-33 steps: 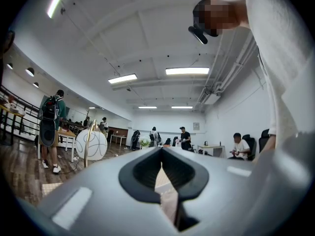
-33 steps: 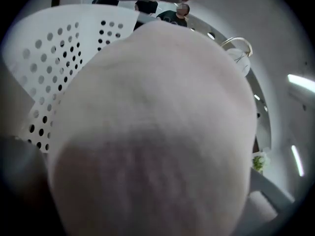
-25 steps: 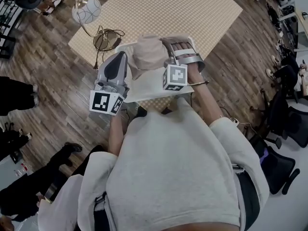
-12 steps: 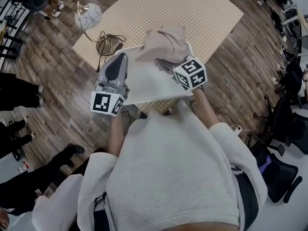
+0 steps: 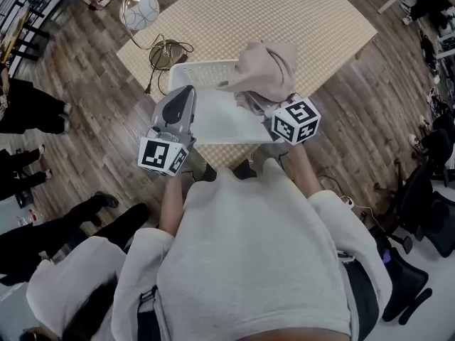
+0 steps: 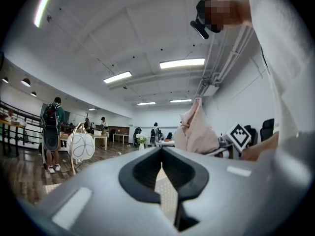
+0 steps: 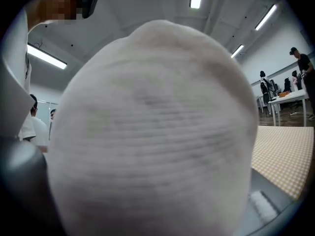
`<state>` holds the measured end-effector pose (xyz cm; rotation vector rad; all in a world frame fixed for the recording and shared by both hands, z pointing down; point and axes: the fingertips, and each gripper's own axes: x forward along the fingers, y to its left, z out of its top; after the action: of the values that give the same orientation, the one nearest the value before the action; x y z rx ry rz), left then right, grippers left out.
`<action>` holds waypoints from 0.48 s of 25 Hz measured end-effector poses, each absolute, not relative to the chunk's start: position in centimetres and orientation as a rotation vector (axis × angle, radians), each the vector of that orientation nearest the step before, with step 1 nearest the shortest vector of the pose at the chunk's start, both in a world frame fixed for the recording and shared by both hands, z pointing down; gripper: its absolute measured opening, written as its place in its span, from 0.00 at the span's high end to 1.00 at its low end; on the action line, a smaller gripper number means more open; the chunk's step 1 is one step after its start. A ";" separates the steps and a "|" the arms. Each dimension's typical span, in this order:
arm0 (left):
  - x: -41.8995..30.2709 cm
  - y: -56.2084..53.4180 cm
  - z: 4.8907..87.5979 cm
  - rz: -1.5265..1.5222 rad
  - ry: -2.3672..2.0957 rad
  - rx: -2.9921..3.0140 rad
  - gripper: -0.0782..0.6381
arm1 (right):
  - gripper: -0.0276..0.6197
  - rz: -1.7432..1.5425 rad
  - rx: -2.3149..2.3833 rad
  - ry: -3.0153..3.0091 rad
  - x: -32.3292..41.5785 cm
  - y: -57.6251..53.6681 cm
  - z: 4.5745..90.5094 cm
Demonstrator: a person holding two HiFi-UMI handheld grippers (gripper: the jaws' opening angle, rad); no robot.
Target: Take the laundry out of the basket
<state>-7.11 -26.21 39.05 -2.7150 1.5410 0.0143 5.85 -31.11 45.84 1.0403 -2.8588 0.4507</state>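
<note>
A white laundry basket [image 5: 213, 116] stands on a beige checked rug in front of me. My right gripper [image 5: 257, 98] is shut on a pale pink garment [image 5: 266, 68], which hangs bunched above the basket's far right corner. In the right gripper view the garment [image 7: 152, 132] fills nearly the whole picture and hides the jaws. My left gripper [image 5: 185, 94] hovers at the basket's left rim, shut, with nothing between its jaws. From the left gripper view the raised garment [image 6: 197, 132] shows to the right.
The rug [image 5: 249, 20] lies on a wood floor. A globe lamp [image 5: 146, 11] and a coiled cable [image 5: 167, 50] sit at the rug's far left corner. People stand to the left [image 5: 32, 105]. Office chairs [image 5: 426, 190] are at the right.
The right gripper has turned and carried the pink garment up and to the right, from the basket's middle to its far right corner. The left gripper has stayed at the left rim.
</note>
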 end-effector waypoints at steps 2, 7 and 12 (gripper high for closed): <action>-6.7 -25.7 39.3 0.007 1.544 -2.722 0.88 | 0.58 0.451 1.032 -2.871 5.9 -30.4 45.8; -5.5 -25.1 38.8 0.025 1.494 -2.744 0.88 | 0.58 0.447 1.026 -2.891 6.3 -28.3 45.3; -5.2 -23.5 38.9 0.045 1.457 -2.767 0.88 | 0.58 0.442 1.039 -2.907 6.2 -25.8 44.4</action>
<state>-5.22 -23.48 38.90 -2.7668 1.4574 0.0445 6.17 -25.80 44.39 1.0387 -2.9073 0.4420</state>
